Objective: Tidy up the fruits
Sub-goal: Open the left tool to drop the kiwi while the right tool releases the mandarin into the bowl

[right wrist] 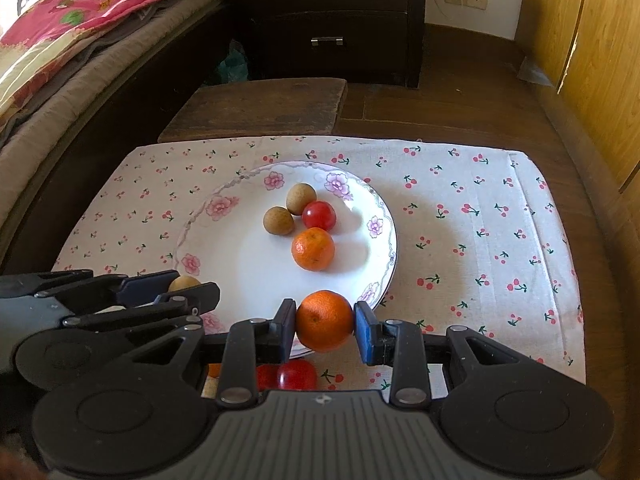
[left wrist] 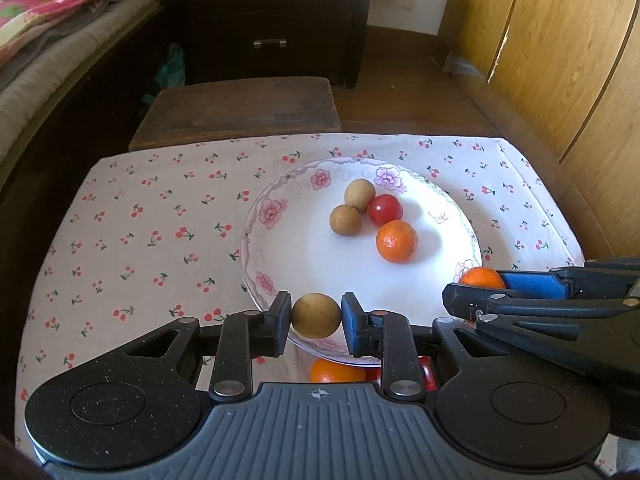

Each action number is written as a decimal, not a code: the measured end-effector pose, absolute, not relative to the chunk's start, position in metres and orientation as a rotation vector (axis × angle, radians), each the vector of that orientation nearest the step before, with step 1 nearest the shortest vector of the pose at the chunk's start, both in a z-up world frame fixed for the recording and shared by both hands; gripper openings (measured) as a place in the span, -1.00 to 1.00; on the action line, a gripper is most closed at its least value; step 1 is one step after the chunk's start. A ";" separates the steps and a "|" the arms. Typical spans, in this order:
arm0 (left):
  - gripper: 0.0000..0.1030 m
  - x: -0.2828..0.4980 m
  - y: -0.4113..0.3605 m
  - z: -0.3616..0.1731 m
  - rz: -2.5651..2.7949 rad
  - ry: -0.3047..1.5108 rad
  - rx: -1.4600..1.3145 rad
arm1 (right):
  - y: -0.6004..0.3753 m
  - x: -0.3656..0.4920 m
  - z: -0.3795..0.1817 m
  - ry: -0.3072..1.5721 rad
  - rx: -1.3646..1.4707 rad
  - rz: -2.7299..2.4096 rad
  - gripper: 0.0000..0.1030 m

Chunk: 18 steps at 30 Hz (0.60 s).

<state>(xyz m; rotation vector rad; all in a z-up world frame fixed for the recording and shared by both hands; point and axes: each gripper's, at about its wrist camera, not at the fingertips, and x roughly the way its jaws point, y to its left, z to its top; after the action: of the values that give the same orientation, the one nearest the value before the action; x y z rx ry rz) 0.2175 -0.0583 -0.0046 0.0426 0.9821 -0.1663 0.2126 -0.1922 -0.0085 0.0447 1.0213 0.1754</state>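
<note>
Now carry both fruits over the plate (left wrist: 256, 216): left claw (left wrist: 316, 316) pinching a tan longan (left wrist: 316, 315) above the near rim, right claw (right wrist: 325, 322) pinching a mandarin (right wrist: 325, 320). Lower low, release gently, avoid rolling.

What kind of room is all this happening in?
Most likely a bedroom at home. A bed with a flowered quilt runs along the left, a dark chest of drawers stands at the far wall, and the fruit plate sits on a cherry-print cloth over a low table.
</note>
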 end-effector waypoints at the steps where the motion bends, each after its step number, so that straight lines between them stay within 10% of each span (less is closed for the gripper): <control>1: -0.34 0.217 -0.059 -0.005 -0.164 0.982 0.046 | -0.192 0.213 -0.009 1.021 0.042 0.174 -0.36; 18: -0.32 0.222 -0.054 -0.009 -0.145 0.986 0.042 | -0.186 0.219 -0.013 1.025 0.029 0.172 -0.36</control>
<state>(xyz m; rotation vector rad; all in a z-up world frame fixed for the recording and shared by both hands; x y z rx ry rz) 0.2221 -0.0544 -0.0092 0.0419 0.9858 -0.1453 0.2193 -0.1857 -0.0134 0.0293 1.0250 0.1724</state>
